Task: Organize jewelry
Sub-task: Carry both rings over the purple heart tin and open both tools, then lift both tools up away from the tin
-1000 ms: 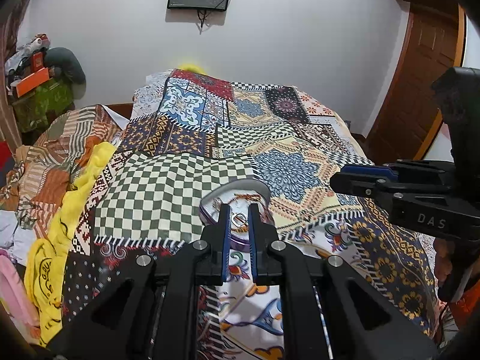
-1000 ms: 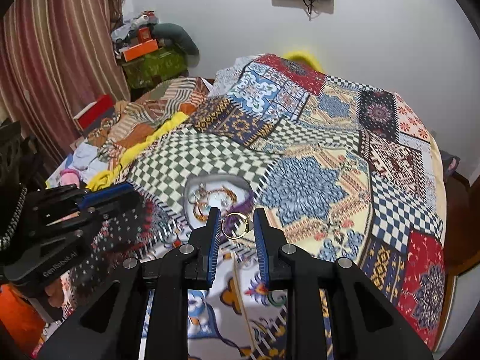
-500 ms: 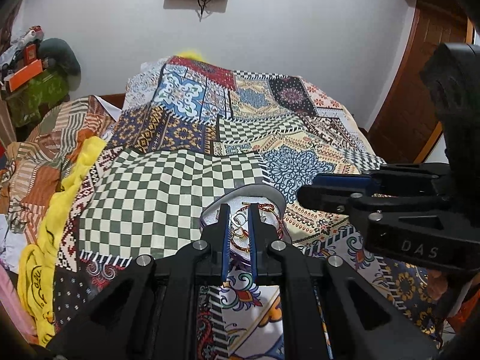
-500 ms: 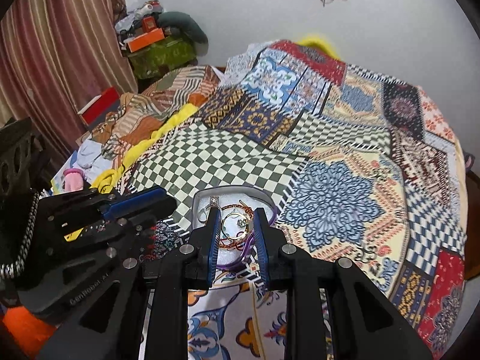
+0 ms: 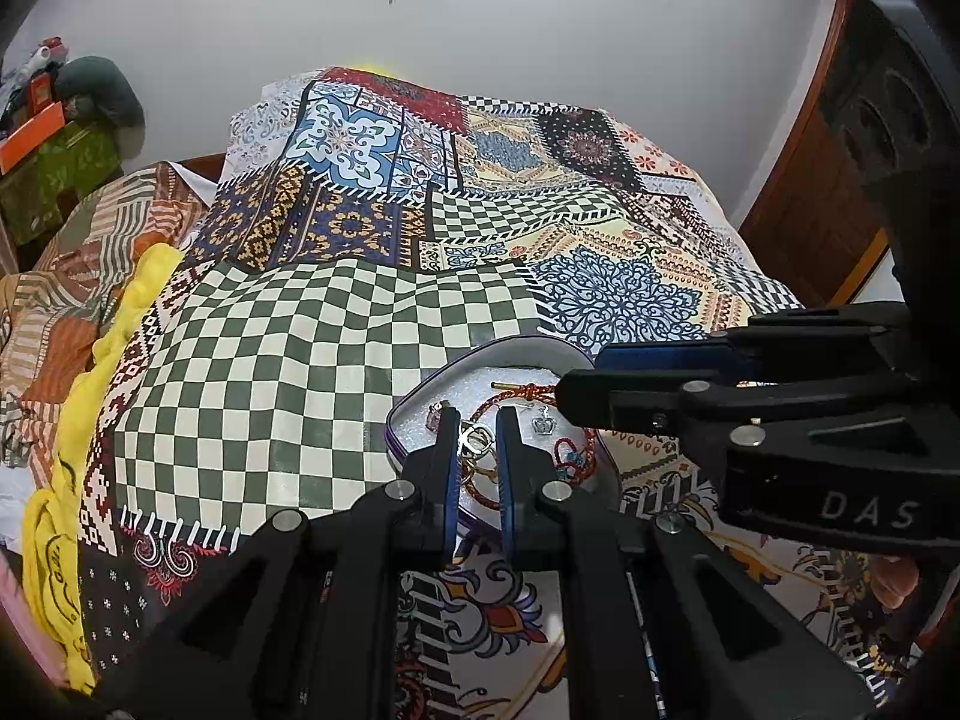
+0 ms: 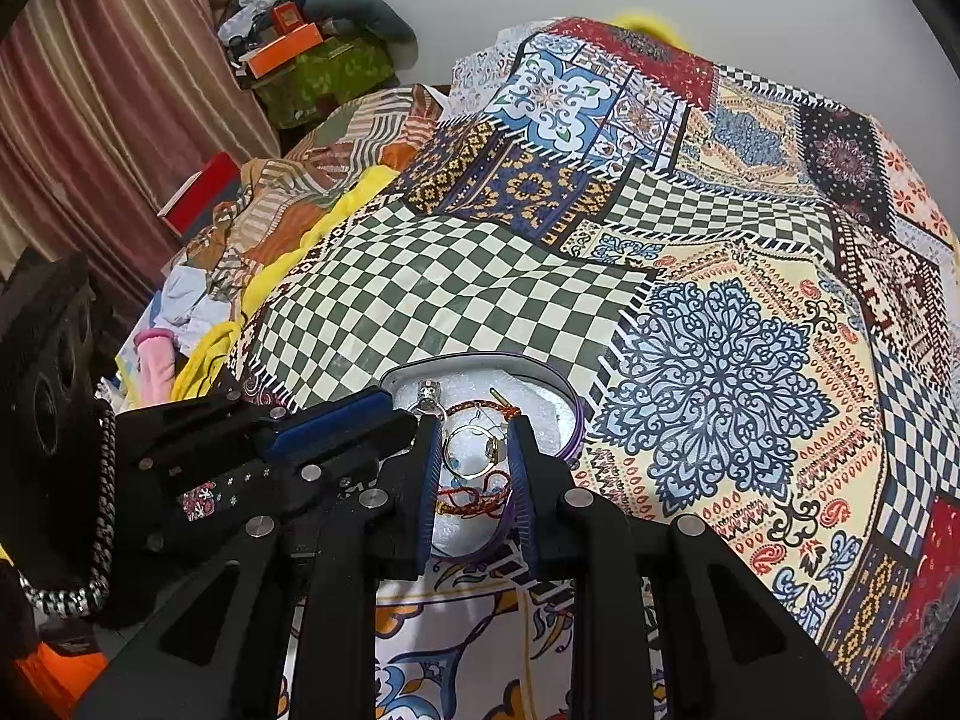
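A shallow purple-rimmed tray (image 5: 420,397) with a white lining lies on the patchwork bedspread; it also shows in the right wrist view (image 6: 573,414). It holds red cord bracelets (image 5: 510,397), a small crown charm (image 5: 543,423) and a stone ring (image 6: 429,391). My left gripper (image 5: 477,438) is shut on a small silver ring (image 5: 474,439) over the tray. My right gripper (image 6: 471,450) is shut on a gold hoop ring (image 6: 471,450) just above the tray. Each gripper shows in the other's view.
The patchwork bedspread (image 5: 360,312) covers the bed. A yellow cloth (image 5: 120,312) and striped bedding (image 5: 60,276) lie at the left. A green box with an orange lid (image 6: 312,60) stands by the wall. A wooden door (image 5: 804,180) is at the right.
Both grippers have moved forward over the tray, which now lies right under their fingertips. The right gripper still holds the gold hoop; the left still holds its small ring.
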Motion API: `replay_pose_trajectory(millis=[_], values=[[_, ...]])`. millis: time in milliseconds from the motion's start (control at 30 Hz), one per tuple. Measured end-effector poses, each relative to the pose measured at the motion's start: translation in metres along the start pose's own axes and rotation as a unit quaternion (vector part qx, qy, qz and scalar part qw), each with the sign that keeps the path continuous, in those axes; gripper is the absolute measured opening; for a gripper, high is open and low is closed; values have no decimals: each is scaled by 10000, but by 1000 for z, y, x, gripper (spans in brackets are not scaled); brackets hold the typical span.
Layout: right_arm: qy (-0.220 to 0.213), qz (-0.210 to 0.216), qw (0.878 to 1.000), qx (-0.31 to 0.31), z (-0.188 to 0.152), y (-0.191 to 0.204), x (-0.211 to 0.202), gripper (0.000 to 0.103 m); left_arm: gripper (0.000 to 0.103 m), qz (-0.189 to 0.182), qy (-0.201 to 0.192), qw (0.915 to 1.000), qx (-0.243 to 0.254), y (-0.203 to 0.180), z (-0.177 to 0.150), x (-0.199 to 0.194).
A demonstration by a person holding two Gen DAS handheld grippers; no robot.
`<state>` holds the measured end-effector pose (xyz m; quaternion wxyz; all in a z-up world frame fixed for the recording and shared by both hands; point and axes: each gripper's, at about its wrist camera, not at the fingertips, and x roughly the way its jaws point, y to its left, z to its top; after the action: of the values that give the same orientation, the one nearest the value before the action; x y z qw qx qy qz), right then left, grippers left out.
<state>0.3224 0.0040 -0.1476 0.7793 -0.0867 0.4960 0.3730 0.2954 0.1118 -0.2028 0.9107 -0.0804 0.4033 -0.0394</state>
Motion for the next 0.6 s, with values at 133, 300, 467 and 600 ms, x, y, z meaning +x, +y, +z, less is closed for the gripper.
replay_pose_trajectory(millis=[133,300,467,600], values=[[94,95,9999,58,1,-1,4,20,9,35,-11,10000,-10,1,0,2],[147,101,9998,112,1,-3,5,21,10,31,49,9999,-96,4,0,4],[-23,-24,10000,89,0,-2,-7,21,10,56,-4,9998,-190,7,0,-4],[-298,-112,9995,57,-3,3,-29,21,10,72,-169,9994,-278,7,3,-25]])
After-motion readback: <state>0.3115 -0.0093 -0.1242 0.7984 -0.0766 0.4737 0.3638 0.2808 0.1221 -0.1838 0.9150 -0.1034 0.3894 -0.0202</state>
